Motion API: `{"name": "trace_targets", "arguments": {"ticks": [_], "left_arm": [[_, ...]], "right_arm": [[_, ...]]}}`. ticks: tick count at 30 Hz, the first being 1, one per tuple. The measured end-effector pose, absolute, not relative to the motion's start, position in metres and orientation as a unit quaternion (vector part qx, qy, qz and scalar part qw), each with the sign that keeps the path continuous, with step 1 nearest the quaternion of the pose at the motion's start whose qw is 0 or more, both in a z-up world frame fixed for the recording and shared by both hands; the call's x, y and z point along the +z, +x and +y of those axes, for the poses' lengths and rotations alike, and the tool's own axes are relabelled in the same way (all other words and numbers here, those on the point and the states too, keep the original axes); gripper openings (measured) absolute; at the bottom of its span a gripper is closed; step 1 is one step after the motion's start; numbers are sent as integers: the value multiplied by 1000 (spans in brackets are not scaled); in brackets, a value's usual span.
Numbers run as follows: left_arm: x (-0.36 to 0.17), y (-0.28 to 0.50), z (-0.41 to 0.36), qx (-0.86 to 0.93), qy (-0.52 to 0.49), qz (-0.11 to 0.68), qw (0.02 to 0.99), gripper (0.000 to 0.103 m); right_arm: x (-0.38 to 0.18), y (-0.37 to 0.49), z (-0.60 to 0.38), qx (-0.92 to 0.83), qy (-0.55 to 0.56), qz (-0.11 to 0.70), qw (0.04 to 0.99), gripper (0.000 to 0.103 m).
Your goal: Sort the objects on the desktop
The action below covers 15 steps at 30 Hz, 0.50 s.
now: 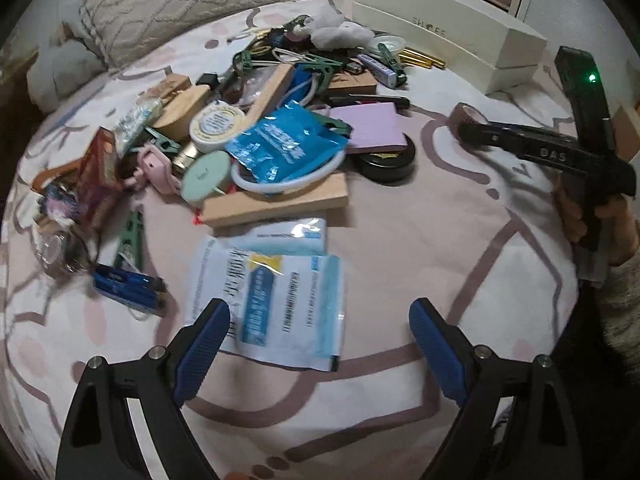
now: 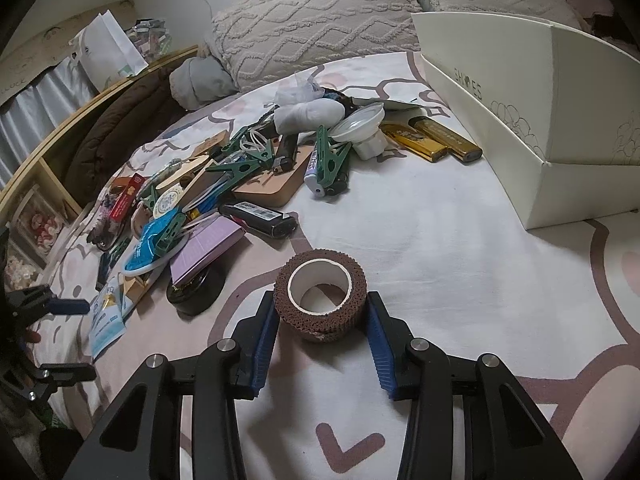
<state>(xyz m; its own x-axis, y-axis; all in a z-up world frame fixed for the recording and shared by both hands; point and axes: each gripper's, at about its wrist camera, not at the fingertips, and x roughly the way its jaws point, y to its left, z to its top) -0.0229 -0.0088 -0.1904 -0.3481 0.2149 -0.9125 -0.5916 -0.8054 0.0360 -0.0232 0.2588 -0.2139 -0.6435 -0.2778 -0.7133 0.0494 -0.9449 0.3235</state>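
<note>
A brown bandage roll (image 2: 320, 296) with a white core stands on the bed sheet, and my right gripper (image 2: 322, 312) is shut on it, blue pads pressed to both its sides. The left wrist view shows the same roll (image 1: 464, 117) at the right, at the tip of the right gripper (image 1: 472, 130). My left gripper (image 1: 316, 320) stands open above the sheet, with nothing between its fingers, just in front of white and blue sachets (image 1: 280, 292). A heap of small items (image 1: 256, 136) lies beyond: green clips, a purple pad, a blue packet, wooden blocks, tins.
A white shoe box (image 2: 520, 128) stands open at the back right, with two gold lighters (image 2: 432, 142) in front of it. A black lighter (image 2: 260, 216) and a black tin (image 2: 196, 292) lie left of the roll. Pillows (image 2: 312, 24) line the back; a wooden shelf (image 2: 48, 152) runs along the left.
</note>
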Motion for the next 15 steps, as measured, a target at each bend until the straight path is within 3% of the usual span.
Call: {"name": "trace_targets", "arguments": {"ticks": [13, 15], "left_arm": [[-204, -55, -48, 799, -535, 128, 244, 92], [-206, -56, -49, 797, -535, 128, 249, 98]], "right_arm": [[-215, -22, 258, -896, 413, -138, 91, 44], [-214, -22, 258, -895, 413, -138, 91, 44]]}}
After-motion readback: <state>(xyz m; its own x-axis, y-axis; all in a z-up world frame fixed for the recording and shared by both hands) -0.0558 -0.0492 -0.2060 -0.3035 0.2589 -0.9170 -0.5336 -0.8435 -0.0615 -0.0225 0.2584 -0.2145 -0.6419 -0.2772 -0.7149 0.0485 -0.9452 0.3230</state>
